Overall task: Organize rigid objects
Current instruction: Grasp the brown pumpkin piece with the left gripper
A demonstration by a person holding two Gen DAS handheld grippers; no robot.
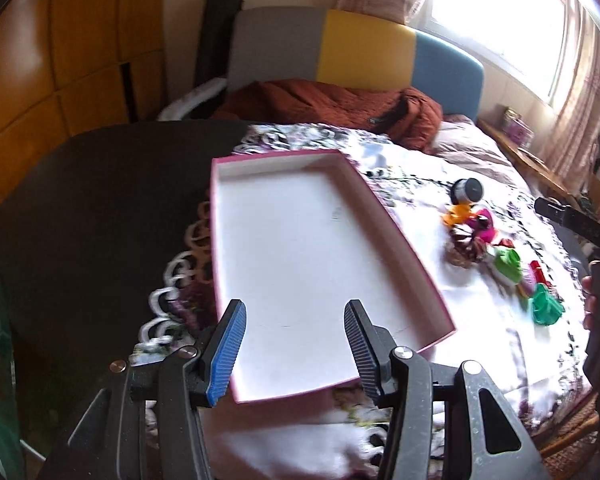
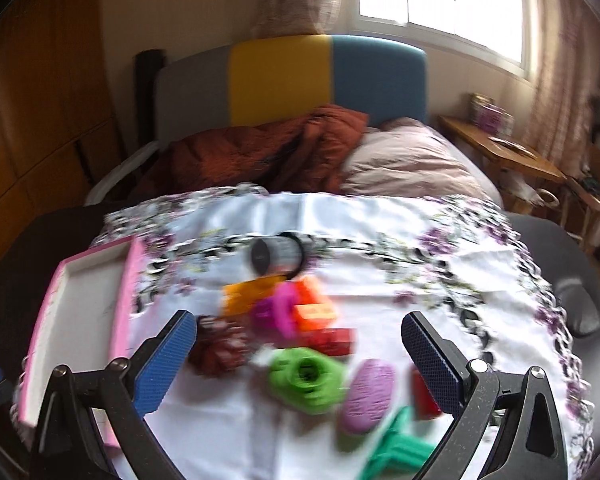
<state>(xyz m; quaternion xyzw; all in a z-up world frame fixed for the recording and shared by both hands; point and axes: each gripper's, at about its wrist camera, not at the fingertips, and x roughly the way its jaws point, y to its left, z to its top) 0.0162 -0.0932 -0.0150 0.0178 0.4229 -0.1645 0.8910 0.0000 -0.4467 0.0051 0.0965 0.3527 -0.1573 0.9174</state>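
While both grippers hang spread (nothing held), the pink tray [image 1: 300, 248] lies empty.

Pink-edged white box [image 1: 300, 248] on a purple-flowered white cloth [image 2: 380, 240].

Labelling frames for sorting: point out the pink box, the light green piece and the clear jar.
pink box [image 1: 396, 240], left wrist view, right wall.
light green piece [image 2: 306, 378], right wrist view, its middle.
clear jar [image 2: 276, 256], right wrist view, side.

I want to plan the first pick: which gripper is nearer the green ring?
Right. The right gripper hangs over the toy pile with the green ring between its open jaws; the left gripper is above the pink box.
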